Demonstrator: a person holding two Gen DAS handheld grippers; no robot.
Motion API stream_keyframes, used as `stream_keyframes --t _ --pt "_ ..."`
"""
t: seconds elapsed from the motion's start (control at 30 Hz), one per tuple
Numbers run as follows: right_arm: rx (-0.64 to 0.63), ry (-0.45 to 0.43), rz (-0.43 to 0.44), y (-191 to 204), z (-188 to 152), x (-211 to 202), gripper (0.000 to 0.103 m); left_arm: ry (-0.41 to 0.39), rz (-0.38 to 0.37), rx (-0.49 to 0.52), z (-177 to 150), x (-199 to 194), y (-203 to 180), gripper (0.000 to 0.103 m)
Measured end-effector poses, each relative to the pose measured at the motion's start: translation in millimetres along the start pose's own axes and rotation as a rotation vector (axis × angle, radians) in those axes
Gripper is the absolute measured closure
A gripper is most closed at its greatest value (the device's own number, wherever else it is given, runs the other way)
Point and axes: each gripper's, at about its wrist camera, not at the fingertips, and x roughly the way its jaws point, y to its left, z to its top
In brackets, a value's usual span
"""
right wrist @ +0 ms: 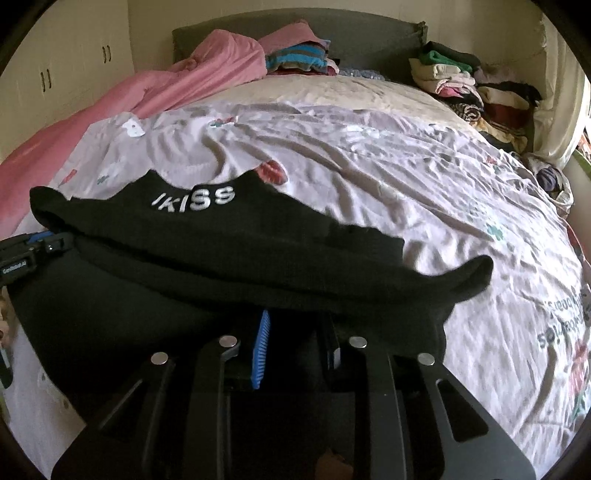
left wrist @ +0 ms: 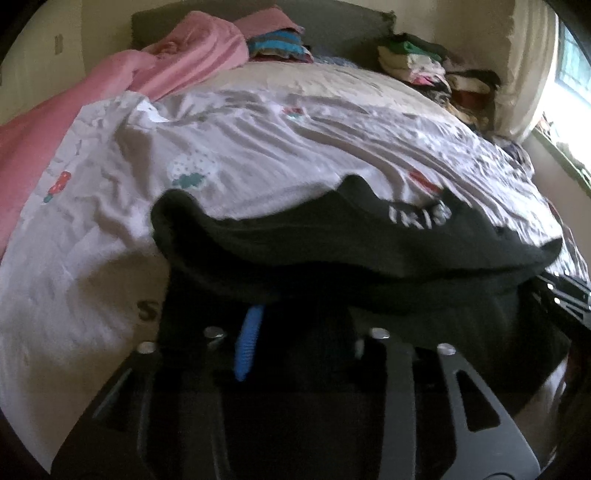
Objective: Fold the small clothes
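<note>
Wrinkled printed bedsheet (left wrist: 295,147) fills the left wrist view, where the black garment (left wrist: 332,243) drapes over the left gripper (left wrist: 299,325), hiding its fingertips; I cannot tell whether it is clamped. From the right wrist, white lettering (right wrist: 194,198) reads clearly, cupboard doors (right wrist: 74,66) appear far left, and the right gripper (right wrist: 295,332) is equally covered, grip unclear.

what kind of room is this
Most likely a home bedroom: a bed with a printed sheet, a grey headboard, stacks of folded clothes near it, and cupboard doors on the wall.
</note>
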Motion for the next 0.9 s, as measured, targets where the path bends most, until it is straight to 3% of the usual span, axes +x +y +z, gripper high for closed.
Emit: stream_keyframes --t 0.13,0.4,0.57,0.63,0.9 --pt "0.006 0.000 -0.024 -1.8 12.6 9.3 0.081 -0.024 0.010 -0.045 11.4 -1.1 14.5 0.059" --pt "0.122 -0.014 -0.061 -28.9 31.9 18.8 0.081 -0.086 0.031 -0.148 21.9 -23.2 51.8 0.055" --pt "0.192 -0.035 -0.061 -48.0 21.7 1.5 0.079 -0.096 0.021 -0.187 9.9 -39.4 71.6 0.048" --pt "0.210 -0.041 -0.058 -53.4 11.7 -10.3 0.067 -0.088 0.011 -0.198 1.4 -43.1 77.5 0.045" --pt "0.218 -0.064 -0.045 -64.1 -38.2 -58.3 0.042 -0.029 -0.119 -0.301 -36.2 -53.1 102.5 0.042"
